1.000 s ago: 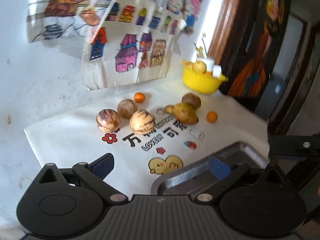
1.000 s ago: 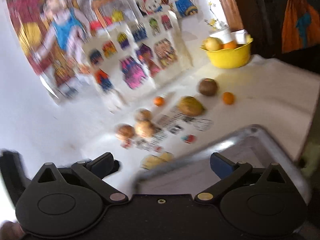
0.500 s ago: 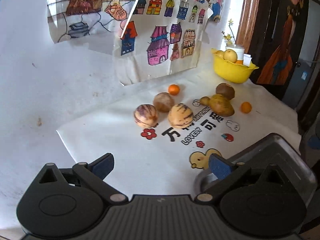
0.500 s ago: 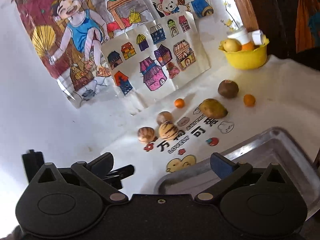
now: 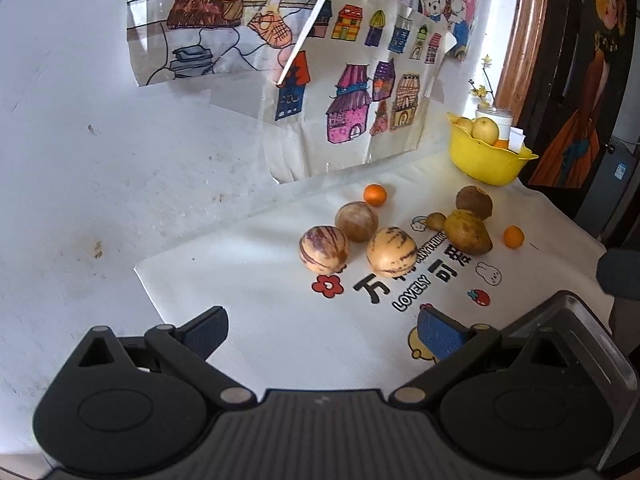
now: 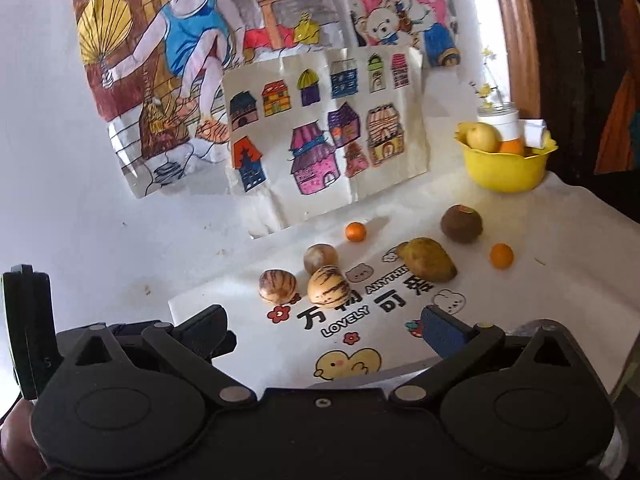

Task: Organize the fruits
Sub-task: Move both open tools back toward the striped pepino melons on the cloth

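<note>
**Fruits loose on the cloth, both grippers open and waiting**

Fruits lie scattered on a white printed cloth (image 5: 248,292) that covers the worktop. Three striped melons (image 5: 323,248) sit close together at the left of the group, the back one paler and plainer. Behind them is a small orange (image 5: 375,194). To the right a mango (image 5: 467,232) lies on its side with a small brown fruit (image 5: 435,221) touching its near end, a round brown fruit (image 5: 474,202) just behind it, and a second orange (image 5: 513,237) apart to the right. None is sorted yet, judging by the spread.

A yellow bowl (image 5: 486,162) stands at the far right edge and already holds a pear and something orange; it may be one destination. A metal tray (image 5: 576,312) sits nearest the cameras, its corner under the right finger in the left view. Its closeness suggests it is there to receive fruit.

The left hand-held gripper (image 5: 322,330) hangs above the cloth's near edge, fingers spread wide, holding nothing, aimed toward the melons. The right hand-held gripper (image 6: 324,330) is likewise wide open and empty, well short of the fruit. The left gripper's body shows at its lower left. Children's drawings (image 6: 328,136) hang on the wall behind.
</note>
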`<state>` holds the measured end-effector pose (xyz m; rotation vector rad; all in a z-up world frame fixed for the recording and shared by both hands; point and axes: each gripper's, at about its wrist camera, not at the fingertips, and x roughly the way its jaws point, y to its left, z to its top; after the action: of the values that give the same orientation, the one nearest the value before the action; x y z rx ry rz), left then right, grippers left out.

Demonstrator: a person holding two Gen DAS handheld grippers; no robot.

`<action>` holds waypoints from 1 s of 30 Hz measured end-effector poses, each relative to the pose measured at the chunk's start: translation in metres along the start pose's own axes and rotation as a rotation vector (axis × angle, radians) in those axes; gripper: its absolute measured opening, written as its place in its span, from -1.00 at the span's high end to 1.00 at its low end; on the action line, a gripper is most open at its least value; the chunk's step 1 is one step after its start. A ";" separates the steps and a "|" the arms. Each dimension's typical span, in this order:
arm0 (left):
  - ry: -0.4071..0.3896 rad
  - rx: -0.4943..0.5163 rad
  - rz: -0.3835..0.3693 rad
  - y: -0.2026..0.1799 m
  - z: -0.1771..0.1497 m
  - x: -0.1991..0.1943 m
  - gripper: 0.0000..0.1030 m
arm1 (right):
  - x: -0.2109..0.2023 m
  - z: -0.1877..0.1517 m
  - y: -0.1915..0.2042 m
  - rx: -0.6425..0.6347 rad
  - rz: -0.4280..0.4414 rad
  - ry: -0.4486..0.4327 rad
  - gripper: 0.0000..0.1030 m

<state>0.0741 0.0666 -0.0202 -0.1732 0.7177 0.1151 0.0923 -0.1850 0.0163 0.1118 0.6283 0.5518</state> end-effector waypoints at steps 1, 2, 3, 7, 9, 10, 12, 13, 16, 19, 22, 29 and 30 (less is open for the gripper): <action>0.001 -0.003 -0.001 0.001 0.001 0.001 -0.99 | 0.003 0.001 0.001 -0.003 0.001 0.004 -0.99; 0.002 -0.006 -0.001 0.003 0.002 0.003 -0.99 | 0.005 0.002 0.001 -0.004 0.003 0.006 -0.99; 0.003 -0.009 -0.002 0.004 0.002 0.005 -0.99 | 0.007 0.003 0.001 -0.004 0.005 0.008 -0.99; 0.003 -0.007 0.001 0.006 0.005 0.012 -0.99 | 0.015 0.007 0.002 -0.003 0.005 0.010 -0.99; 0.005 -0.002 0.004 0.007 0.006 0.015 -0.99 | 0.019 0.010 0.001 0.000 0.008 0.016 -0.99; 0.006 0.000 0.005 0.007 0.007 0.018 -0.99 | 0.022 0.011 0.001 0.000 0.008 0.021 -0.99; 0.012 0.000 0.012 0.008 0.007 0.023 -0.99 | 0.026 0.012 0.001 -0.004 0.011 0.027 -0.99; 0.012 0.001 0.015 0.009 0.008 0.025 -0.99 | 0.028 0.013 0.001 -0.005 0.012 0.030 -0.99; 0.012 0.006 0.023 0.011 0.009 0.032 -0.99 | 0.035 0.015 0.001 -0.006 0.013 0.037 -0.99; 0.013 0.012 0.025 0.014 0.010 0.041 -0.99 | 0.043 0.017 0.001 -0.009 0.017 0.049 -0.99; 0.020 0.021 0.026 0.015 0.012 0.053 -0.99 | 0.051 0.020 0.000 -0.012 0.017 0.062 -0.99; 0.030 0.008 -0.005 0.016 0.022 0.080 -0.99 | 0.074 0.023 -0.005 -0.011 0.020 0.097 -0.99; 0.034 -0.001 -0.012 0.017 0.025 0.084 -0.99 | 0.078 0.024 -0.007 -0.011 0.021 0.104 -0.99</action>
<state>0.1503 0.0916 -0.0597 -0.1812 0.7499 0.1014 0.1617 -0.1482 -0.0077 0.0799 0.7261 0.5835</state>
